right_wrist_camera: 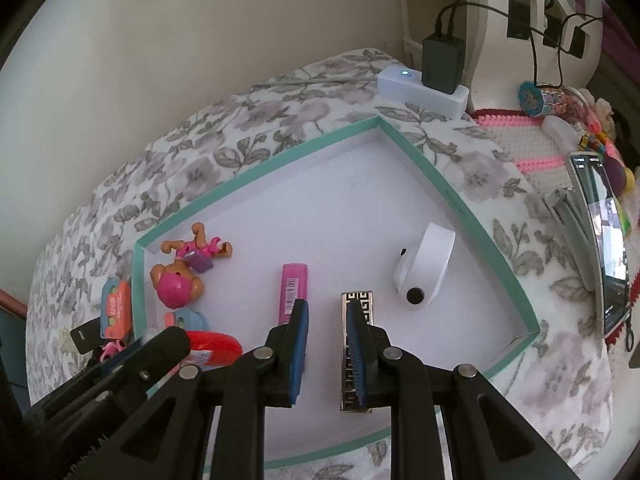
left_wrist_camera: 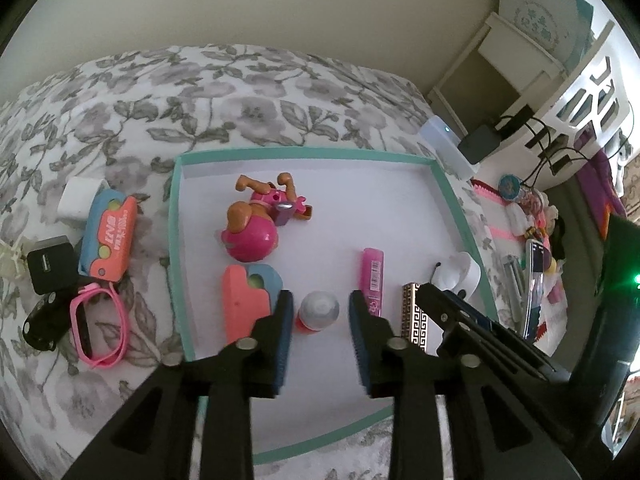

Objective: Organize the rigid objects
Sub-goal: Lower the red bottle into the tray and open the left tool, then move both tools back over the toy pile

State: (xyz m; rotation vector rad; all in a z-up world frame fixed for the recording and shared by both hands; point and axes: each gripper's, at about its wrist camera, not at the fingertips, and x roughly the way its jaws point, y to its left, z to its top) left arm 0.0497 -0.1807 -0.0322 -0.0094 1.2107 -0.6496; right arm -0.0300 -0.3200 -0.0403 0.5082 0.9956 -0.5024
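Left wrist view: the left claw (left_wrist_camera: 320, 344) fills the lower middle of the frame, its jaws apart with blue pads on either side of a small red bottle with a grey cap (left_wrist_camera: 319, 313) that lies on the white floor of the teal-rimmed tray (left_wrist_camera: 176, 248); the pads do not press it. The bottle's red body is mostly hidden behind its cap. Left of it lies a coral and blue toy (left_wrist_camera: 248, 300), partly covered by the left finger. Above sits a pink toy dog (left_wrist_camera: 256, 220). To the right lie a pink tube (left_wrist_camera: 373, 280), a gold patterned bar (left_wrist_camera: 415, 316) and a white gadget (left_wrist_camera: 466, 272), the last two cut off by the right claw (left_wrist_camera: 444, 304) entering at lower right. Outside the tray, at left on the floral bedspread (left_wrist_camera: 200, 88), lie a second coral toy (left_wrist_camera: 108, 236), a pink band (left_wrist_camera: 100, 328) and a black block (left_wrist_camera: 50, 266).

Right wrist view: the right claw (right_wrist_camera: 328, 344) sits in the lower middle, jaws near together with nothing between them; its right finger hides part of the gold patterned bar (right_wrist_camera: 357, 364). The red bottle (right_wrist_camera: 212, 350) shows at lower left, half behind the left claw's black frame, whose tips cannot be made out here
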